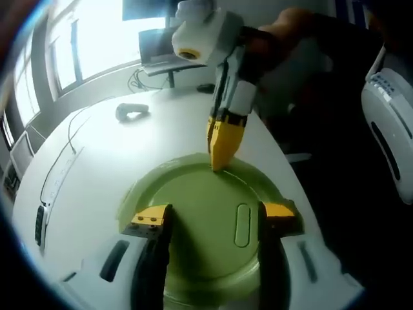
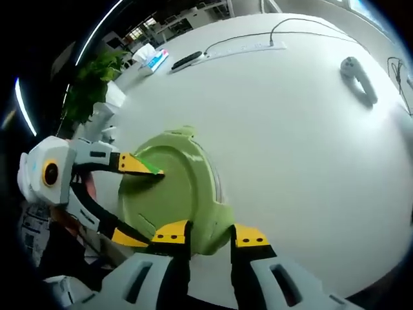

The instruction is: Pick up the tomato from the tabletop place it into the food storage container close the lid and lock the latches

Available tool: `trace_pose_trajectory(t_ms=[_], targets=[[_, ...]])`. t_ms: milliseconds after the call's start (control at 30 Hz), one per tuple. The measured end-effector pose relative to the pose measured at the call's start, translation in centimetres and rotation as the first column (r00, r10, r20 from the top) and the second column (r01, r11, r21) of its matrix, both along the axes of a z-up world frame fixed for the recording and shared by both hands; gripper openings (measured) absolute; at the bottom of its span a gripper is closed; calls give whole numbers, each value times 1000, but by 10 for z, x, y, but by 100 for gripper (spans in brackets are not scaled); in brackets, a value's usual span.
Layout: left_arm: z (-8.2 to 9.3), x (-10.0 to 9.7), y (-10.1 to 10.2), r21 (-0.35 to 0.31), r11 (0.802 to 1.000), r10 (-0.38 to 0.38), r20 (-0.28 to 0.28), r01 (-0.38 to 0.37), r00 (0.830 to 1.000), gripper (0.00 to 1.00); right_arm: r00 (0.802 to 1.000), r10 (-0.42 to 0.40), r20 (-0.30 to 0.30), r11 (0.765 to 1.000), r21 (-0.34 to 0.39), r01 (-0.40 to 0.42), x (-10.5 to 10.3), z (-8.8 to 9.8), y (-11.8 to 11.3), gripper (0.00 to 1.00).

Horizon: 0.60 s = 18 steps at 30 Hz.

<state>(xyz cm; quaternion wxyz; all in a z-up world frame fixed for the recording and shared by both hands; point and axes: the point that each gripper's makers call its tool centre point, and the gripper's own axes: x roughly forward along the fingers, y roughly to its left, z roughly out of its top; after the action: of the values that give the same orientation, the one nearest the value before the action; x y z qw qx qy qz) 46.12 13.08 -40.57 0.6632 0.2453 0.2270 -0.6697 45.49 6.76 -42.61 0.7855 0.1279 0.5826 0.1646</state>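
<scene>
The left gripper (image 1: 216, 219), jaws released wide, is hovering over the round pale-green plastic container lid (image 1: 206, 226) on the white tabletop (image 1: 97, 168). The right gripper (image 2: 210, 237), jaws slightly apart, is meeting the lid's edge. A grey handheld controller (image 1: 131, 112) is lying farther back.
</scene>
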Motion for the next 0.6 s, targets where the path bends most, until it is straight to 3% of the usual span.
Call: trace_pose_trajectory(t_ms=[67, 200, 333, 367, 400, 467, 500, 533, 567, 600], targets=[[0, 1, 1, -9, 1000, 3, -5, -3, 1000, 44, 999, -35, -29, 999, 31, 36, 1, -1, 0, 18], [0, 1, 2, -12, 1000, 11, -3, -11, 1000, 44, 999, -33, -25, 999, 37, 34, 1, -1, 3, 17], [-1, 4, 3, -33, 999, 21, -2, -21, 1000, 44, 999, -43, -30, 994, 96, 46, 2, -4, 10, 15], [-1, 4, 3, -39, 999, 22, -3, -22, 1000, 44, 988, -123, -92, 986, 104, 133, -3, -7, 8, 13], [-1, 5, 2, -45, 999, 24, -4, -24, 1000, 44, 993, -84, -85, 987, 127, 95, -1, -9, 12, 13], [-1, 6, 2, -46, 999, 30, -3, -30, 1000, 44, 998, -59, 28, 993, 108, 56, 13, -9, 15, 13], [-1, 7, 3, -46, 998, 33, -2, -33, 999, 43, 998, -32, 49, 995, 100, 26, 13, -10, 15, 13], [-1, 7, 4, -47, 998, 34, -4, -34, 999, 43, 999, -47, 21, 993, 110, 44, 11, 1, 12, 14], [0, 7, 4, -51, 998, 36, -5, -36, 999, 43, 999, -43, 29, 993, 114, 40, 14, 5, 9, 15], [0, 7, 3, -57, 997, 43, -10, -44, 999, 43, 997, -18, 78, 994, 107, 10, 17, 2, 10, 16]])
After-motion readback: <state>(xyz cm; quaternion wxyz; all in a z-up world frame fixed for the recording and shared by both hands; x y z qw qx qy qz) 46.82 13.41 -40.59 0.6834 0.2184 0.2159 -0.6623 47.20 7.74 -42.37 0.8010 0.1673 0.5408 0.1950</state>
